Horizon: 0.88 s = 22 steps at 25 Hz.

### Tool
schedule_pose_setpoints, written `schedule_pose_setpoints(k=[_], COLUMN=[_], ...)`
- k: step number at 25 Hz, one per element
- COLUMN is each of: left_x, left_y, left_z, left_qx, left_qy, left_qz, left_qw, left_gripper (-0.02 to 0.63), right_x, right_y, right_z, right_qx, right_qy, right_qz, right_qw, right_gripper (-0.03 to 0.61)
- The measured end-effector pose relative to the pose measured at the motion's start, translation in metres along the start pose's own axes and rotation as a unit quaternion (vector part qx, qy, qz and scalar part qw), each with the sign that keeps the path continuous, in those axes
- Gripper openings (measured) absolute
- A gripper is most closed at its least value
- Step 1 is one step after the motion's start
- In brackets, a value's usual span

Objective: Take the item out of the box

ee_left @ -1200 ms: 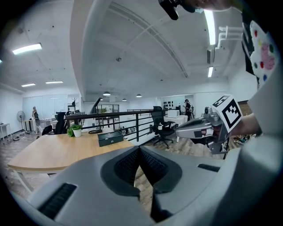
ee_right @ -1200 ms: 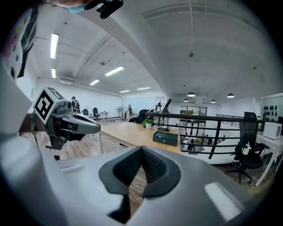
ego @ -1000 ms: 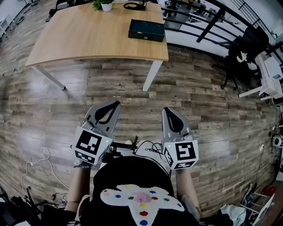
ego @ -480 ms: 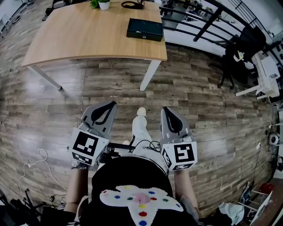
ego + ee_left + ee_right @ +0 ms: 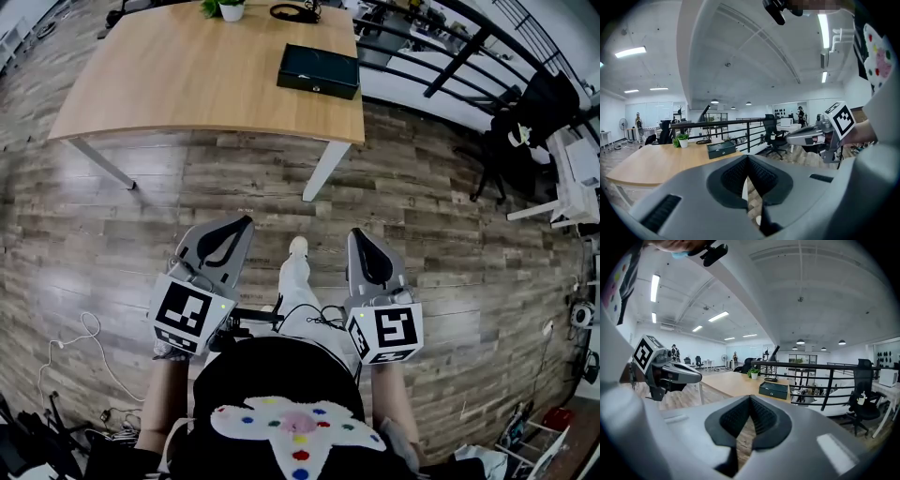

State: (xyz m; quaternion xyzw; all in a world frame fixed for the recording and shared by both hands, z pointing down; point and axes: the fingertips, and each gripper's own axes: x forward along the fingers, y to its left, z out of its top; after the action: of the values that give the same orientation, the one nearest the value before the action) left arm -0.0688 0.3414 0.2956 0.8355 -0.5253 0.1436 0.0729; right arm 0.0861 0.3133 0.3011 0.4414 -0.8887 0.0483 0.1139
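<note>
Left tongs and right tongs are hovering pressed together, empty, far from the seemingly closed box on the surface.

No words, numbers or brand names could be read anywhere. Black-and-white square markers sat on the cubes of the left gripper and right gripper, carrying no letters

Box black; table light wood; floor grey-brown planks; left claw, right claw grey.

The room is lit brightly and evenly by white ceiling strip lights. Soft glare is seen on the brown plank floor at the left. Edges are bent by fisheye distortion.
</note>
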Motion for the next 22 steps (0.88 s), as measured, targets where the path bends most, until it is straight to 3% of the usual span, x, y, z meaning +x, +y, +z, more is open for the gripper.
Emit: schedule_pose_setpoints(k=[22], left_x=[0.137], left_y=[0.064], left_z=[0.040], left_qx=[-0.005], left_qy=[0.007], left_qz=[0.041], left_qw=[0.9991], left_gripper=[0.005], right_x=[0.138], right_y=[-0.107], right_z=[0.025], right_qx=[-0.001], right_qy=[0.004], right_qz=[0.046], right_qw=[0.999], right_gripper=[0.009])
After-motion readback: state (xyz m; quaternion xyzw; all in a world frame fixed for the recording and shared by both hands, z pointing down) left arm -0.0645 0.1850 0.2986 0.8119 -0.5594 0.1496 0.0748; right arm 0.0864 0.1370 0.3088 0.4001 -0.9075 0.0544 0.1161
